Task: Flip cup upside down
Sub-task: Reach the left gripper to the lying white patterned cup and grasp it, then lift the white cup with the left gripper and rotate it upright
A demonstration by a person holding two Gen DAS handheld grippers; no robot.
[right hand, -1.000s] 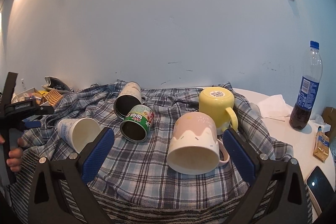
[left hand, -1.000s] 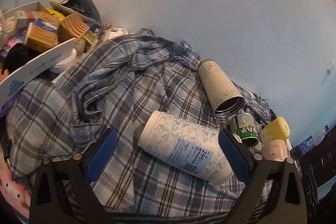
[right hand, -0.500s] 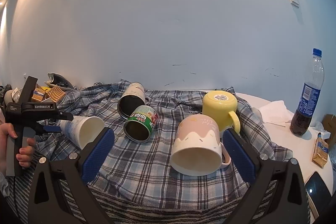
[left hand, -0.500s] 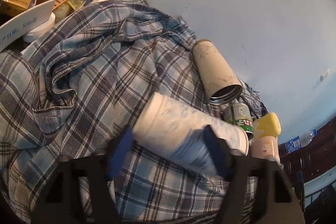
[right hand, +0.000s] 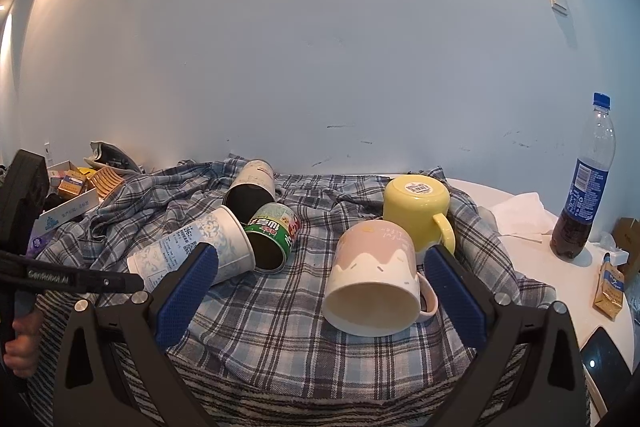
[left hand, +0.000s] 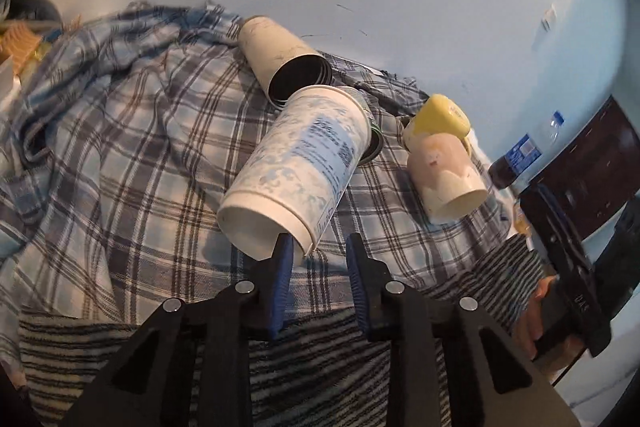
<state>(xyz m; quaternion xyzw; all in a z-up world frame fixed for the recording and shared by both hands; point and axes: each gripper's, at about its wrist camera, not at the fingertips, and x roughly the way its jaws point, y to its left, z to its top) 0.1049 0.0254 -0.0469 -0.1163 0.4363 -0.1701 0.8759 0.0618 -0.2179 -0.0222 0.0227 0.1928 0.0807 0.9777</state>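
A white paper cup with blue print (left hand: pixel 304 163) lies on its side on the plaid cloth (left hand: pixel 120 155), base toward me in the left wrist view. My left gripper (left hand: pixel 318 247) sits just in front of its base, jaws nearly together; one pad touches the base rim, and I cannot tell whether it grips. The cup also shows in the right wrist view (right hand: pixel 192 251), mouth toward the green can. My right gripper (right hand: pixel 320 267) is open and empty, with a pink and white mug (right hand: pixel 376 279) lying on its side between its fingers.
A beige tumbler (right hand: pixel 252 187) and a green can (right hand: pixel 274 235) lie on their sides behind the paper cup. A yellow mug (right hand: pixel 416 211) stands upside down. A cola bottle (right hand: pixel 584 187), snack packet (right hand: pixel 610 285) and phone (right hand: pixel 604 351) sit right. Boxes (right hand: pixel 68 195) clutter the left.
My left gripper has swung round from the paper cup's side to its base and its jaws have closed from wide to narrow. The cup has turned on the cloth. My right gripper barely moved.
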